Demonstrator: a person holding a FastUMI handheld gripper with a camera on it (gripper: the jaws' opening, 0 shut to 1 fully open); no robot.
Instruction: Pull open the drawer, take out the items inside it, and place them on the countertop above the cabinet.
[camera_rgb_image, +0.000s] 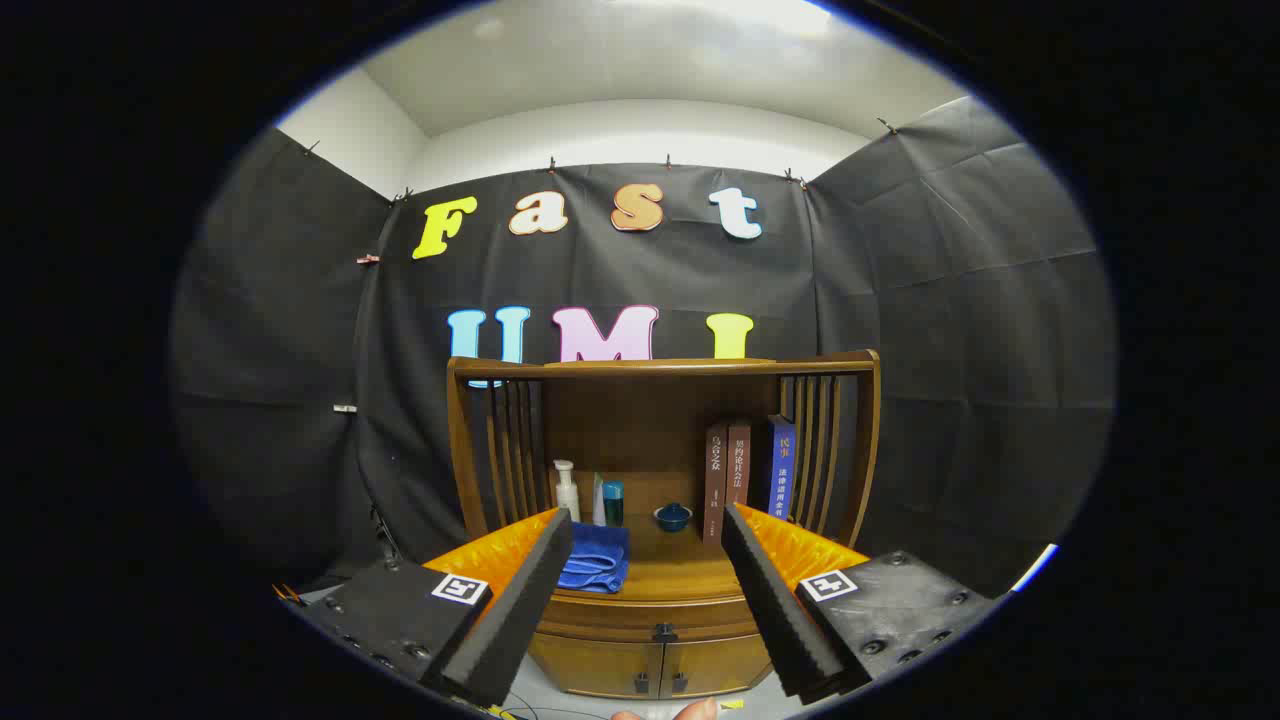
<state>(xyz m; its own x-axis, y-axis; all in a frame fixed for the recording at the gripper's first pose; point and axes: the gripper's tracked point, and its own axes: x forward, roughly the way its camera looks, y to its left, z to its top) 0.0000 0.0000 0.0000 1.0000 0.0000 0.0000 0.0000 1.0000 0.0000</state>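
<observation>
Straight ahead of the tongs stands the brown wooden cabinet with slatted sides (860, 440), well apart from them. Its polished wooden countertop (680, 572) carries a row of upright books (745, 475) to the right, a folded blue cloth (597, 560) to the left, a white pump bottle (566, 490) behind the cloth, and a small blue lidded pot (672, 517) near the middle. Below the countertop runs the shallow wooden drawer front (620, 618), shut, its long axis lying across the line of approach, with a small dark pull knob (664, 632) at its centre. That knob sits between and just below the line of the gripper (647, 600), whose fingers stand spread wide and hold nothing. My judgement: the reach should go forward and slightly down to the knob.
</observation>
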